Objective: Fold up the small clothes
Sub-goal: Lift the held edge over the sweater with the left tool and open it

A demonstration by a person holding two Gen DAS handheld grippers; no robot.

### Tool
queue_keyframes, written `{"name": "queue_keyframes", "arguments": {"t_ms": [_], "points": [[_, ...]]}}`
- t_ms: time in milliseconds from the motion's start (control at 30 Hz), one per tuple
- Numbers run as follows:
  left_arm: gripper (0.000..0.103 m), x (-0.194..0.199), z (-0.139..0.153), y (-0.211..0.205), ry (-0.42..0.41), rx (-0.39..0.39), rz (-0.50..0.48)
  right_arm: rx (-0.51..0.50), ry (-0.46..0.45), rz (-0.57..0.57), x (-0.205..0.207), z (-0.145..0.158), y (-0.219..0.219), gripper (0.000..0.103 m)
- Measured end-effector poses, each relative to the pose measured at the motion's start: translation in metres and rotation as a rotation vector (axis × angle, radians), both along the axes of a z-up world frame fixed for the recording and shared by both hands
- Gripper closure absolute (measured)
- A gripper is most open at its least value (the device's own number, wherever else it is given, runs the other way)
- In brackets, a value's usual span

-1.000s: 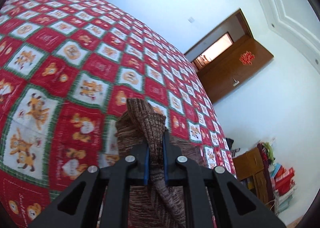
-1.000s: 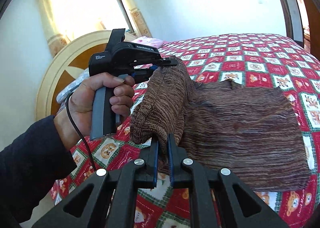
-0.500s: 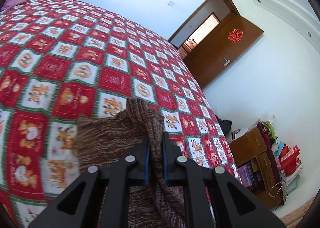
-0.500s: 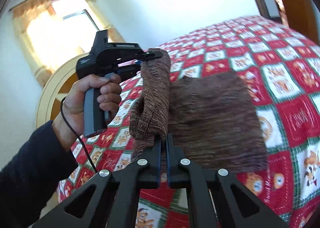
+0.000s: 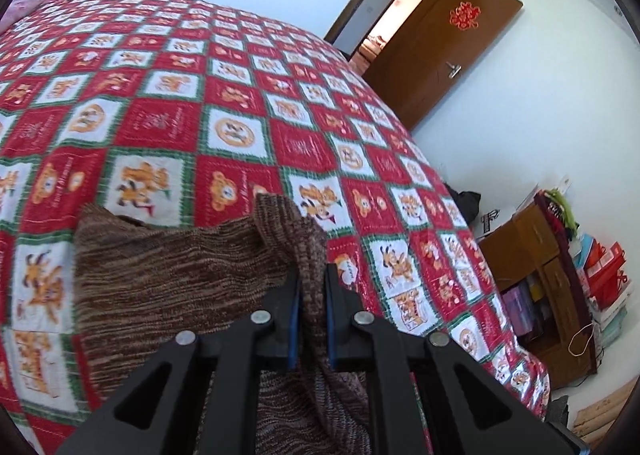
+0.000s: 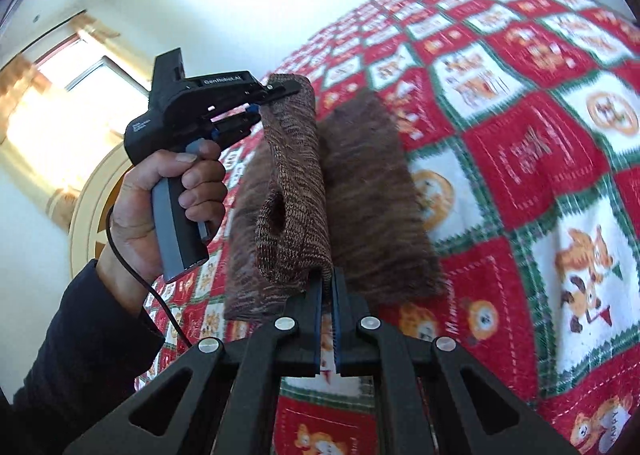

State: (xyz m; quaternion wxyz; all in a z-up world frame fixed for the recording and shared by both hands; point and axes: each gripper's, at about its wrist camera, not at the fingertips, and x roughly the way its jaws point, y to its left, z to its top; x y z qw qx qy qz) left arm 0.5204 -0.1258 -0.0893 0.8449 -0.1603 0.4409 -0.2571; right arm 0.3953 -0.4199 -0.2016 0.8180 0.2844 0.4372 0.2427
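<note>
A brown striped knit garment (image 5: 168, 279) is held up over the red patchwork bedspread (image 5: 248, 103). My left gripper (image 5: 311, 275) is shut on one upper corner of it. My right gripper (image 6: 327, 283) is shut on the other corner of the garment (image 6: 296, 191). In the right wrist view the left gripper (image 6: 276, 93) is held by a hand at the upper left, and the knit hangs folded between the two grippers, with a back layer (image 6: 372, 199) trailing toward the bed. The garment's lower edge is hidden behind the jaws.
The bedspread (image 6: 540, 103) fills most of both views. A wooden door (image 5: 436, 51) stands open at the far right. A wooden cabinet (image 5: 536, 267) with bags (image 5: 604, 267) stands by the bed's right side. The round headboard (image 6: 92, 207) and window (image 6: 68, 111) lie behind the hand.
Both grippers have lifted and carried the garment forward over the bed. The knit has folded over on itself between them. Both stay shut on it.
</note>
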Motion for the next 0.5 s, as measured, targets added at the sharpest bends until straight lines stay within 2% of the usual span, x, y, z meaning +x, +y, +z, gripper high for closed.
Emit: {"name": "queue_keyframes", "arguments": {"t_ms": [233, 333, 400, 500], "points": [[0.092, 0.004, -0.02, -0.024, 0.016, 0.053, -0.015, 0.053, 0.097, -0.042, 0.003, -0.031, -0.015, 0.1], [0.092, 0.002, -0.025, -0.038, 0.018, 0.054, -0.037, 0.039, 0.093, -0.053, 0.0, -0.034, -0.017, 0.1], [0.09, -0.001, -0.024, -0.047, -0.001, 0.091, -0.055, 0.054, 0.097, -0.062, -0.001, -0.036, -0.021, 0.1], [0.086, -0.018, -0.011, -0.053, -0.074, 0.155, -0.078, 0.05, 0.095, -0.071, -0.002, -0.038, -0.024, 0.1]]}}
